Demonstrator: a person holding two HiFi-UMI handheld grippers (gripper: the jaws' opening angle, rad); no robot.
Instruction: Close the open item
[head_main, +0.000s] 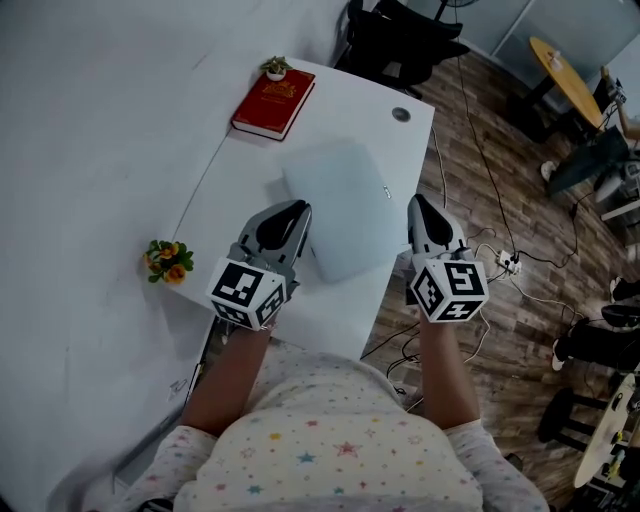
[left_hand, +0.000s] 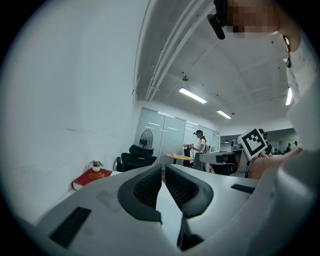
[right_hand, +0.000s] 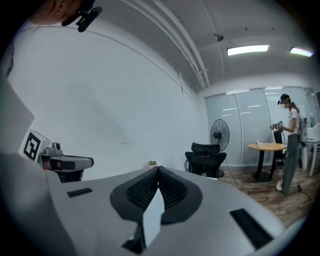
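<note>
A silver laptop (head_main: 345, 205) lies on the white desk (head_main: 240, 185) with its lid down flat. My left gripper (head_main: 297, 207) rests at the laptop's left edge, jaws together with nothing between them. My right gripper (head_main: 418, 203) hovers at the laptop's right edge, by the desk's rim, also shut and empty. In the left gripper view the gripper (left_hand: 163, 167) points across the desk towards the far room. The right gripper (right_hand: 158, 169), in its own view, has its pads touching at the tips.
A red book (head_main: 273, 103) and a small potted plant (head_main: 276, 67) sit at the desk's far end, near a round cable hole (head_main: 401, 114). A flower ornament (head_main: 168, 260) stands at the left edge. A black office chair (head_main: 400, 40) is beyond; cables (head_main: 500, 262) lie on the floor.
</note>
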